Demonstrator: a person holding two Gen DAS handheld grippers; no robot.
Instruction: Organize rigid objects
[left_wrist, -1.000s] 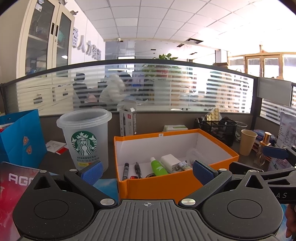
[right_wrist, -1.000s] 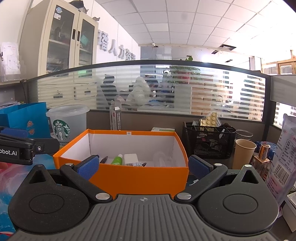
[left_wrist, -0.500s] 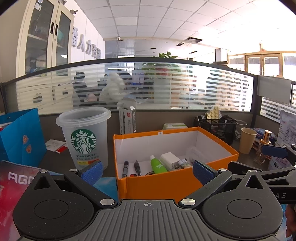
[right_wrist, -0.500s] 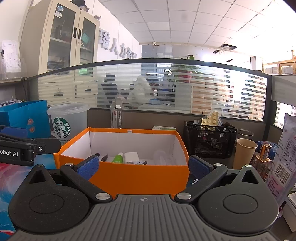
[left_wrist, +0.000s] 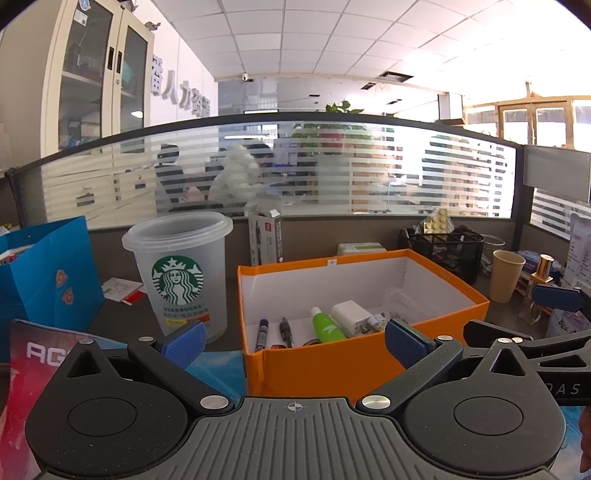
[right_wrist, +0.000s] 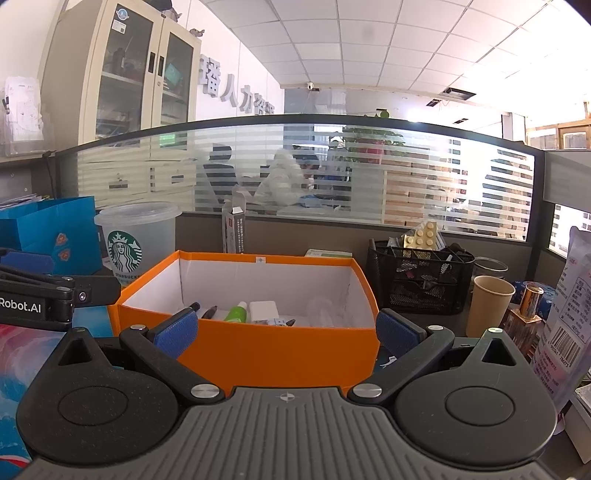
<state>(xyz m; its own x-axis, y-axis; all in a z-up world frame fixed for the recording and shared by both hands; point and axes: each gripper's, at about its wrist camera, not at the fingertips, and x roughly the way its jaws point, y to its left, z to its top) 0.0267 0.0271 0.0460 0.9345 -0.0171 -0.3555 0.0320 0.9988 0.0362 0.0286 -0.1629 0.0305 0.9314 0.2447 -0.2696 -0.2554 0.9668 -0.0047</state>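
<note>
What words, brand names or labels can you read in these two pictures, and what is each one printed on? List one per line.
"STARBUCKS", under the logo on the clear plastic cup.
"Robot.AI", on the left hand-held gripper, seen from the right camera.
"AG", cut off, on the red booklet.
"AS", cut off, on the right hand-held gripper.
Large wall characters: partly hidden.
Pen box, snack bag with barcode: too small to read.

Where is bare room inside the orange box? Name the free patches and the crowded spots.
Inside the orange cardboard box, the white floor towards the back wall and right side is mostly free, bordered by a faint clear plastic item. Crowded: the front left, with two black pens, green tube and white charger block.
</note>
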